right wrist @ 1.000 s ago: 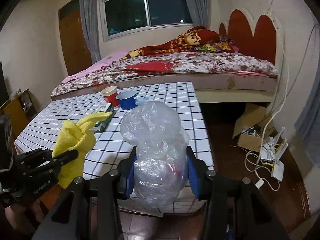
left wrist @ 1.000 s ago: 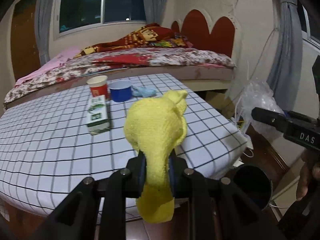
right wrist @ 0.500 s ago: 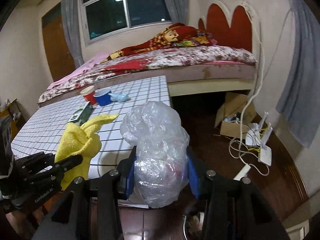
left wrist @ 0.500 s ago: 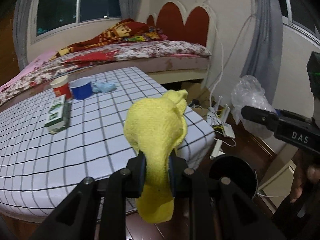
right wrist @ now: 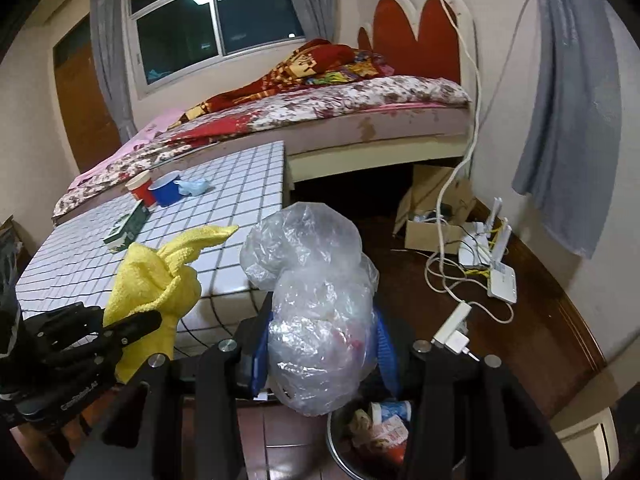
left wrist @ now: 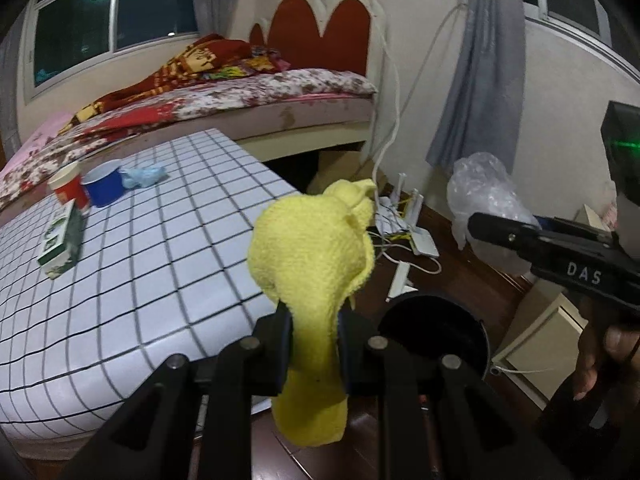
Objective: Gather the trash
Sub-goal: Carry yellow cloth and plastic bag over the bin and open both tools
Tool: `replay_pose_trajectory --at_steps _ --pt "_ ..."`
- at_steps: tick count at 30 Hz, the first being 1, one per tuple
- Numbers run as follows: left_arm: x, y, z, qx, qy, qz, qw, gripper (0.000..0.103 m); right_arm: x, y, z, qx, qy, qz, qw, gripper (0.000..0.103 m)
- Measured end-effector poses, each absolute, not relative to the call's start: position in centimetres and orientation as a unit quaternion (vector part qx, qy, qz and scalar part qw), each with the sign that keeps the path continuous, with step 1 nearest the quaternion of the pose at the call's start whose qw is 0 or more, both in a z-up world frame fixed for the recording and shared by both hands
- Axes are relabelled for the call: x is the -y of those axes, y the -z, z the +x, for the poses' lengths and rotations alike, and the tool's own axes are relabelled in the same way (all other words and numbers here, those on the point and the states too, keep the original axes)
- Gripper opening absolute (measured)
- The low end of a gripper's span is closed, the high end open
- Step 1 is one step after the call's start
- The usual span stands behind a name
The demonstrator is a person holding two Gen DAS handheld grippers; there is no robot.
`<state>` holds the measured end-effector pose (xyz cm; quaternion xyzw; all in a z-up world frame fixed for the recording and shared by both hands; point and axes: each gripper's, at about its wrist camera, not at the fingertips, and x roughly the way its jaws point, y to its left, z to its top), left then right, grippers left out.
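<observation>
My left gripper [left wrist: 314,344] is shut on a yellow cloth [left wrist: 316,256], held above the table's near right corner; the cloth also shows in the right wrist view [right wrist: 156,284]. My right gripper [right wrist: 320,344] is shut on a crumpled clear plastic bag [right wrist: 316,312], held just above a round trash bin [right wrist: 376,436] on the floor that holds cartons and wrappers. The bin shows as a dark round opening in the left wrist view [left wrist: 432,328]. On the table [left wrist: 168,248] lie a green carton [left wrist: 60,240], a red paper cup [left wrist: 68,190], a blue cup [left wrist: 102,184] and a crumpled blue wrapper [left wrist: 144,174].
A bed [right wrist: 320,116] stands behind the table. White routers and cables [right wrist: 488,264] and a cardboard box [right wrist: 432,216] lie on the dark floor to the right. A grey curtain [right wrist: 568,120] hangs by the right wall.
Both grippers have swung right, off the table and toward the floor. The trash bin has come into view below the plastic bag. Both grips are unchanged.
</observation>
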<state>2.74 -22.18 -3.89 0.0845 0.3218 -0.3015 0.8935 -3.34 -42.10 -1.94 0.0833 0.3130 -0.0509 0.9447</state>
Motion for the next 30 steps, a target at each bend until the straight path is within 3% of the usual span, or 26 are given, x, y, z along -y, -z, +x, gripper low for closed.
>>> replay_pose_trajectory --at_steps 13,30 --pt "27.6 6.7 0.7 -0.354 0.358 0.110 0.857 0.021 47.0 4.5 -7.0 -0.334 0.098 0.098 0.932 0.046" --pt "33.7 11.6 0.7 -0.397 0.405 0.137 0.812 0.021 52.7 11.8 -7.8 -0.408 0.095 0.108 0.901 0.046"
